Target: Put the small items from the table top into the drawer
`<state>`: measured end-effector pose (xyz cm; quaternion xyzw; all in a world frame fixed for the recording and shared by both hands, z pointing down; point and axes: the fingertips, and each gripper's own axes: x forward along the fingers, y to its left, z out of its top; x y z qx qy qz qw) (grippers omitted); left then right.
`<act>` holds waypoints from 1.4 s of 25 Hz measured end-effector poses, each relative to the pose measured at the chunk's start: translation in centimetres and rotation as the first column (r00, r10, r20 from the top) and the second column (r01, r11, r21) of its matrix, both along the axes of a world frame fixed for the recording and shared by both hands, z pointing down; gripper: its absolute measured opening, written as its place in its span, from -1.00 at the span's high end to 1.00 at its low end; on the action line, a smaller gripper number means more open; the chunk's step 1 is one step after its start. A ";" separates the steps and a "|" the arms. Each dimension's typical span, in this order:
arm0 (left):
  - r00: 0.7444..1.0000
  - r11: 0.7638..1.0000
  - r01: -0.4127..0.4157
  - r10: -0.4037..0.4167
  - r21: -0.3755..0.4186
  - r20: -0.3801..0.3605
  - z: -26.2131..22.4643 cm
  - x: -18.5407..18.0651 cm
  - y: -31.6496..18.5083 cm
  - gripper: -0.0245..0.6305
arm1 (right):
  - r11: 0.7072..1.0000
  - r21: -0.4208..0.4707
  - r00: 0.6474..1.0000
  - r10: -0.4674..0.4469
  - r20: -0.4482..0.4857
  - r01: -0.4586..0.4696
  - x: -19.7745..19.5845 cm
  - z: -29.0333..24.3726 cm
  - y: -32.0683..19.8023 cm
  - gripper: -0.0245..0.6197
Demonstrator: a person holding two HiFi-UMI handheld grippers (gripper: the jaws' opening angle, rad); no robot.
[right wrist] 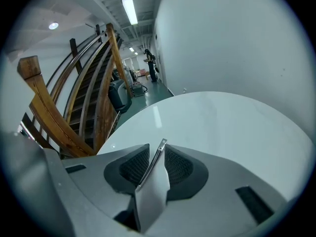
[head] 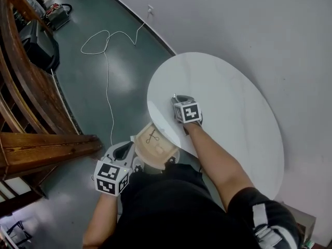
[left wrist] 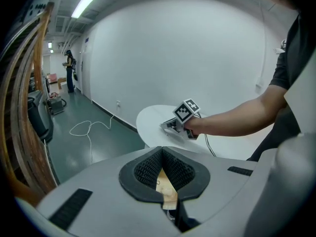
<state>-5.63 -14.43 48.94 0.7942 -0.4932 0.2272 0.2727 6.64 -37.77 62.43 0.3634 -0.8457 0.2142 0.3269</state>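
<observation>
Round white table [head: 233,102] against a pale wall. Below its near left rim, a pale wooden drawer [head: 158,150] pulled out, with a thin black scissors-shaped outline [head: 151,136] on its floor. Drawn mark or real pair: hard to tell.

Left gripper [head: 128,150] low at the drawer's left side, angled downward. In the left gripper view, jaws drawn close and closed on a pale wooden edge between the ribbed black pads [left wrist: 146,169], the same wood as the drawer.

Right gripper [head: 177,99] out over the left part of the table top, pointing down at the white surface. In the right gripper view, jaws standing apart, with a thin grey metal strip [right wrist: 154,164] on edge between them, leaning along the pad on the view's left [right wrist: 132,167]. Contact with the other pad not clear.

Print on show: black-and-white square marker patterns on each gripper's cube [head: 111,178], blocks rather than letters.

Beyond the table, a white cable [head: 106,51] looped across the green floor [head: 88,87]. At the far left, a wooden stair railing [head: 31,102].
</observation>
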 end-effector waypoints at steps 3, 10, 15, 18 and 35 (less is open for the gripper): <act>1.000 1.000 0.011 -0.011 -0.013 -0.009 0.3 -0.4 0.5 0.88 | 1.000 -0.021 1.000 0.014 -0.006 -0.014 -0.4 0.5 -0.5 0.68; 1.000 1.000 0.018 -0.018 -0.018 -0.012 0.2 -2.0 1.1 0.88 | 0.996 -0.060 0.996 0.062 -0.068 -0.066 0.3 1.4 -0.5 0.79; 1.000 1.000 -0.007 0.007 -0.006 -0.016 0.1 -3.0 1.0 0.88 | 0.996 -0.043 0.994 0.071 -0.088 -0.075 0.5 0.8 -0.3 0.80; 0.999 1.000 -0.030 0.030 0.000 -0.020 0.2 -3.4 1.0 0.88 | 0.995 -0.037 0.993 0.085 -0.081 -0.088 0.4 0.0 0.8 0.80; 0.971 0.970 -0.239 0.239 0.041 -0.010 -0.1 -4.1 2.3 0.88 | 0.994 0.090 0.998 0.061 0.034 -0.064 -0.5 -5.5 10.6 0.80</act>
